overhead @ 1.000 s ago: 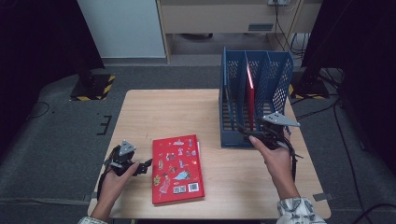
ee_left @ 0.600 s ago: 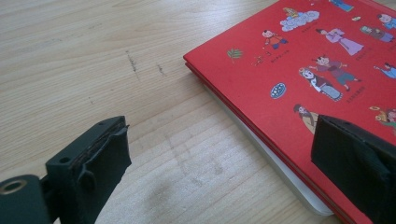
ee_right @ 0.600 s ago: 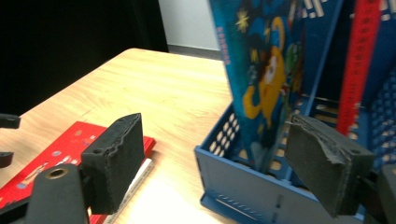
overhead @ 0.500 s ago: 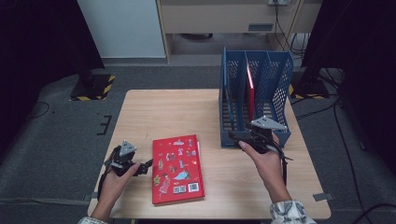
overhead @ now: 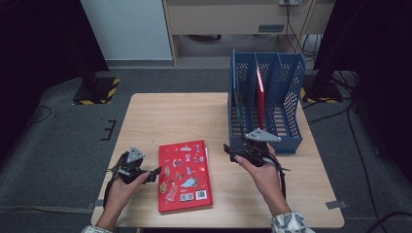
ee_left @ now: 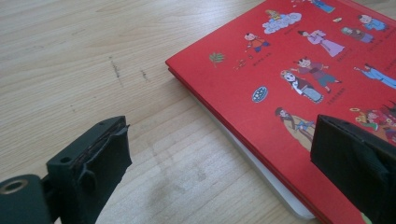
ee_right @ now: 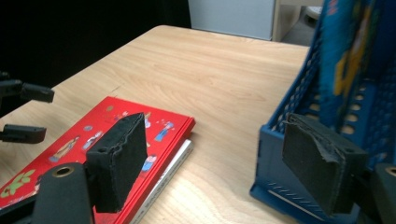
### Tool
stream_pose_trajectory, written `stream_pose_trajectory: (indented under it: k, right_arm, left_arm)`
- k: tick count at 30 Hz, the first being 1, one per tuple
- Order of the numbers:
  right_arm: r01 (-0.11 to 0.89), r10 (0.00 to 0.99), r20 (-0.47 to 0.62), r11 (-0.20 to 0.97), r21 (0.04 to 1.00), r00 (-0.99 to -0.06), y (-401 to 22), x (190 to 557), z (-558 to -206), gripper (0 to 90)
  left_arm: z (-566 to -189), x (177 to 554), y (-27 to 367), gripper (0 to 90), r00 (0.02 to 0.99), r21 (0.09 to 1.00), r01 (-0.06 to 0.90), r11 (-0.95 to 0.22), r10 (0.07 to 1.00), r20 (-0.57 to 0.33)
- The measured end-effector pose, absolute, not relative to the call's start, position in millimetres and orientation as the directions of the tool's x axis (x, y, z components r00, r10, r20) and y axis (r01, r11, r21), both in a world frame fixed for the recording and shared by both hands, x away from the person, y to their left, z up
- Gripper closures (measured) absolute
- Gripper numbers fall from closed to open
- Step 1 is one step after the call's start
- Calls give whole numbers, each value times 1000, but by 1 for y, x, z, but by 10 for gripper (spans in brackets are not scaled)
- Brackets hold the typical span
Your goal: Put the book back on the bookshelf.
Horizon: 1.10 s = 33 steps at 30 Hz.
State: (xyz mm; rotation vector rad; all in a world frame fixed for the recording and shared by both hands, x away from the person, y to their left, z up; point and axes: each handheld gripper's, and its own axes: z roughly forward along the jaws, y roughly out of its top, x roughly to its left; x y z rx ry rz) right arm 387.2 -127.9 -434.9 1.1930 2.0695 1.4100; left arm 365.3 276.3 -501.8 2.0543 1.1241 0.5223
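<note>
One red book (overhead: 261, 99) already stood upright in the middle compartment of the blue file rack (overhead: 291, 97) at the upper right of the high view, so that part of the job looked done. A second red book (overhead: 184, 174) lay flat on the desk (overhead: 180, 116) at lower centre, not yet lifted; it seemed to be what was left to file.

The right gripper (overhead: 232, 152) hung just in front of the rack's near wall, between rack and flat book, pointing toward the left of the frame. Its jaws had just been narrowing but stood apart with nothing between them. The left gripper (overhead: 153, 174) sat at the flat book's left edge, jaws wide and empty.
</note>
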Motion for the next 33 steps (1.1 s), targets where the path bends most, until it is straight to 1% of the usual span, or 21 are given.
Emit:
stream_pose_trajectory:
  k: [9, 15, 23, 26, 33]
  right_arm:
    - [447, 773, 163, 169, 879, -613, -110, 383, -449, 214]
    - [464, 757, 167, 197, 864, -632, -97, 381, -462, 211]
    - [499, 724, 178, 256, 828, -667, -74, 376, -484, 199]
    - [509, 707, 189, 272, 817, -682, -65, 373, -492, 193]
    - [527, 680, 202, 312, 790, -704, -50, 366, -507, 193]
  left_arm:
    - [-502, 365, 268, 52, 566, 754, 544, -369, 824, -5]
    - [-504, 365, 264, 89, 594, 746, 539, -391, 804, -8]
    - [-508, 368, 259, 96, 607, 737, 554, -387, 794, -39]
    - [-509, 367, 257, 118, 624, 731, 553, -401, 780, -44]
    - [-513, 367, 251, 137, 647, 710, 559, -427, 760, -52]
